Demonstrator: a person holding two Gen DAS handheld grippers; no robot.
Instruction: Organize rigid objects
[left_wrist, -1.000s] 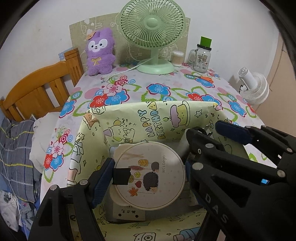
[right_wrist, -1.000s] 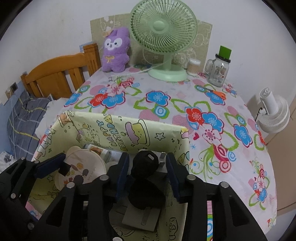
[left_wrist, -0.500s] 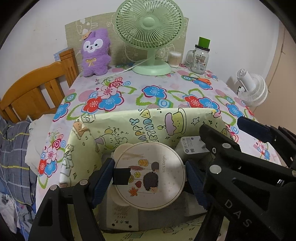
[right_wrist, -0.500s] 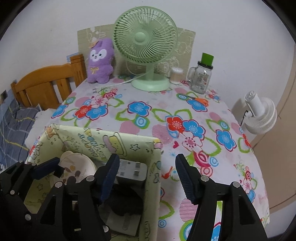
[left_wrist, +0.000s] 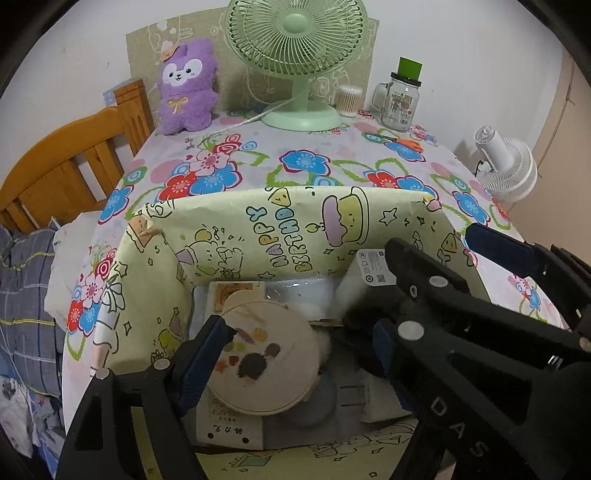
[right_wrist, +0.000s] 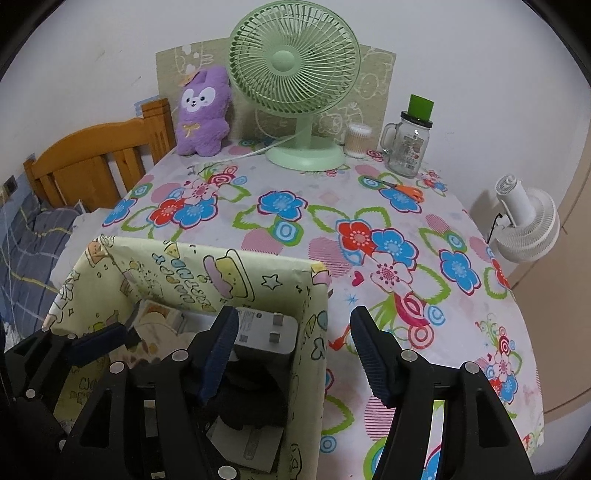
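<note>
Beyond my right fingers (right_wrist: 364, 354) the flowered table (right_wrist: 303, 221) lay open up to the green fan (right_wrist: 295, 70) and glass jar (right_wrist: 406, 147). The box wall (right_wrist: 308, 354) stood between them. Below my left fingers (left_wrist: 207, 362), the box (left_wrist: 280, 229) was crowded: round disc (left_wrist: 266, 365), white adapter (left_wrist: 365, 273).

Green fan (right_wrist: 294, 66), purple plush (right_wrist: 202, 110), glass jar (right_wrist: 406, 142), probably scissors (right_wrist: 402, 189).

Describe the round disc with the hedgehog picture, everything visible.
The round disc is cream with a raised rim and looks like wood or ceramic; its face shows a dark hedgehog and coloured leaves. It lies tilted on white cartons inside the yellow birthday-print box, between the left gripper's open jaws. The near-left finger overlaps its edge.
</note>
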